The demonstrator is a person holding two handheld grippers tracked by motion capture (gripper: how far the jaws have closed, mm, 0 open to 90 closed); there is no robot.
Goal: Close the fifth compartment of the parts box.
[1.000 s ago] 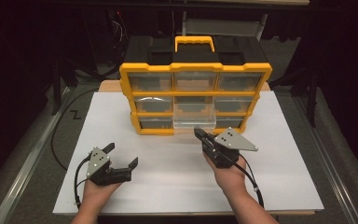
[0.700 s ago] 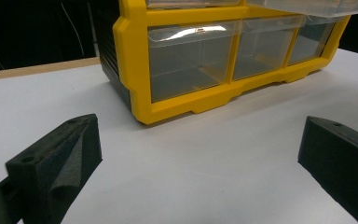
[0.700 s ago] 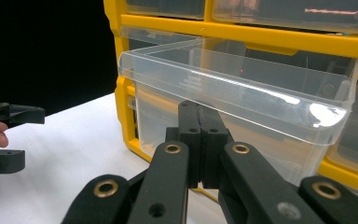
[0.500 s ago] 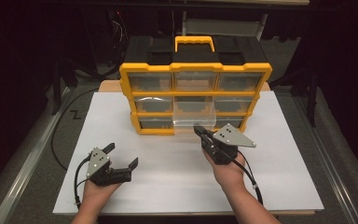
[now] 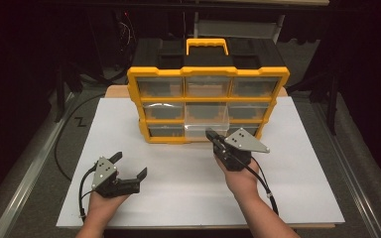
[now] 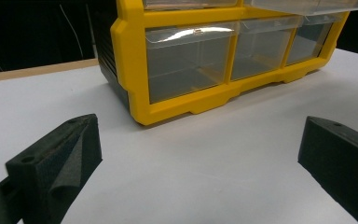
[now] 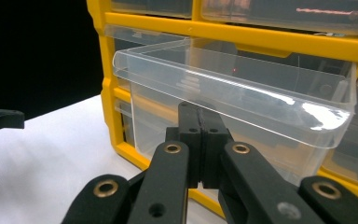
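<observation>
A white board [image 5: 178,198] covers the tabletop, with a strip of bare wood [image 5: 116,92] showing at its far left corner. A black cable [image 5: 74,124] curls over the grey floor to the left. Far behind, a metal frame [image 5: 238,22] stands in the dark.

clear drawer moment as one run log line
clear drawer: pulled partly out of yellow organizer | right hand-held gripper: shut, at drawer front | left hand-held gripper: open, over white board

The closed black fingers [image 7: 199,140] hide the front wall of the pulled-out clear plastic drawer [image 7: 242,98]; whether they pinch it is unclear; the yellow plastic drawer cabinet [image 6: 177,100] is cut off at the frame's top.
</observation>
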